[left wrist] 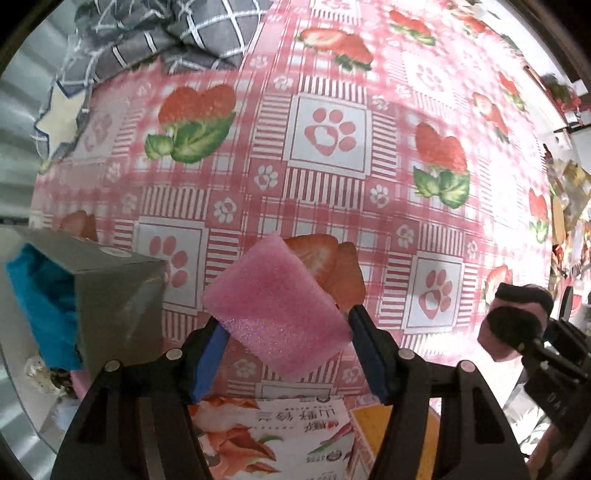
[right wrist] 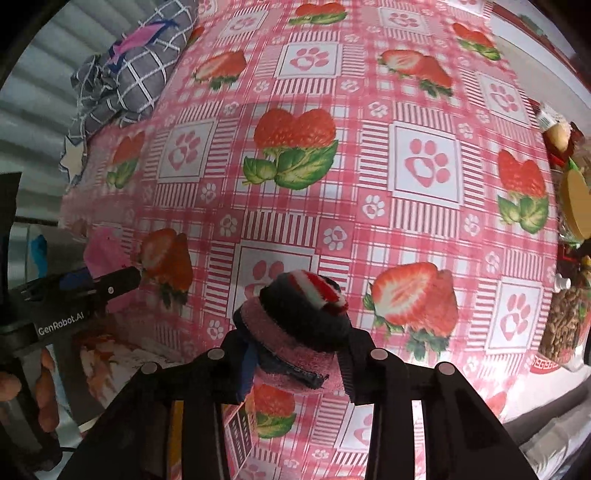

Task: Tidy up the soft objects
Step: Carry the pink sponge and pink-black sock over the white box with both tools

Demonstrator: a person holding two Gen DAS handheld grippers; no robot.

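Note:
My left gripper [left wrist: 284, 328] is shut on a pink foam sponge [left wrist: 277, 306] and holds it above the strawberry tablecloth [left wrist: 328, 192]. My right gripper [right wrist: 295, 354] is shut on a rolled sock bundle [right wrist: 303, 314], dark with pink, red and white bands, held above the cloth. The right gripper and its bundle also show in the left wrist view [left wrist: 517, 325] at the right. The left gripper with the sponge [right wrist: 105, 254] shows in the right wrist view at the left.
A grey box [left wrist: 110, 295] with blue cloth [left wrist: 44, 302] inside stands at the left. A grey checked cloth [left wrist: 155, 33] lies at the far left corner. Printed packets [left wrist: 273, 432] lie under the left gripper. Jars and snacks [right wrist: 569, 258] crowd the right edge.

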